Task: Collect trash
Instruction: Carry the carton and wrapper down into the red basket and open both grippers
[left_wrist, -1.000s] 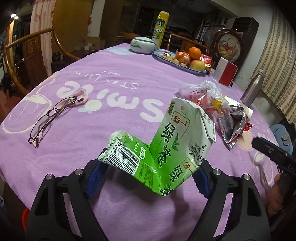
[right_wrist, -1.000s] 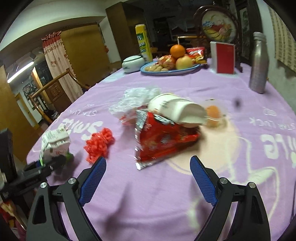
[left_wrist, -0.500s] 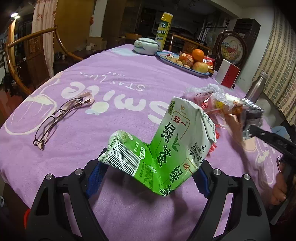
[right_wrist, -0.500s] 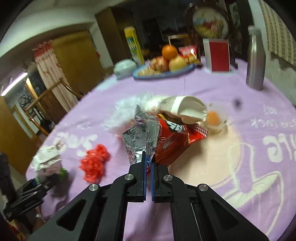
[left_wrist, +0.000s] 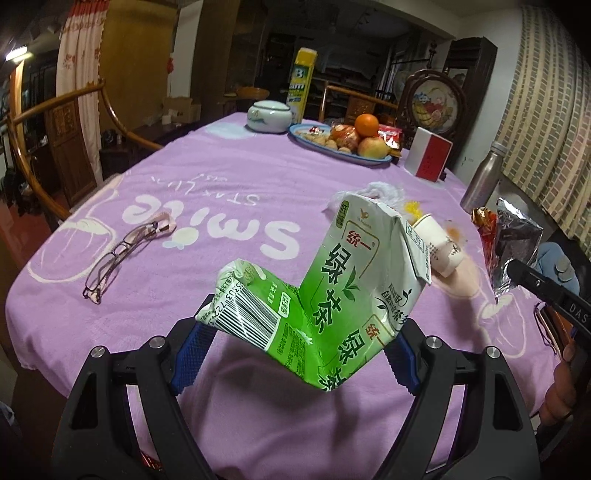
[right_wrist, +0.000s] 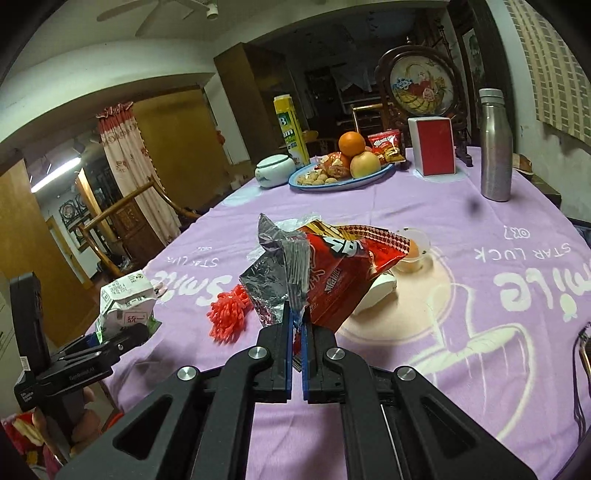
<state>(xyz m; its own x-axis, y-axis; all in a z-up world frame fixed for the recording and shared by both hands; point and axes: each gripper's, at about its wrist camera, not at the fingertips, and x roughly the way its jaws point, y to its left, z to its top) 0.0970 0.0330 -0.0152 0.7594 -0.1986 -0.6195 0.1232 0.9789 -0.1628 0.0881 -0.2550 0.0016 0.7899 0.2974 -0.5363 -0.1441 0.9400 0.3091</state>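
My left gripper is shut on a crushed green tea carton and holds it above the purple tablecloth; the carton also shows in the right wrist view. My right gripper is shut on the foil edge of a red snack bag, lifted off the table; the bag also shows at the right of the left wrist view. A tipped white paper cup, a red plastic tangle, a clear plastic bag and a small clear cup with orange bits lie on the cloth.
Glasses lie at the left. At the far side stand a fruit plate, a white lidded pot, a yellow carton, a red-and-white box and a steel bottle. A wooden chair stands at the left.
My right gripper closed on the snack bag's foil edge and lifted it up and back off the pile, uncovering the paper cup. My left gripper kept hold of the carton.
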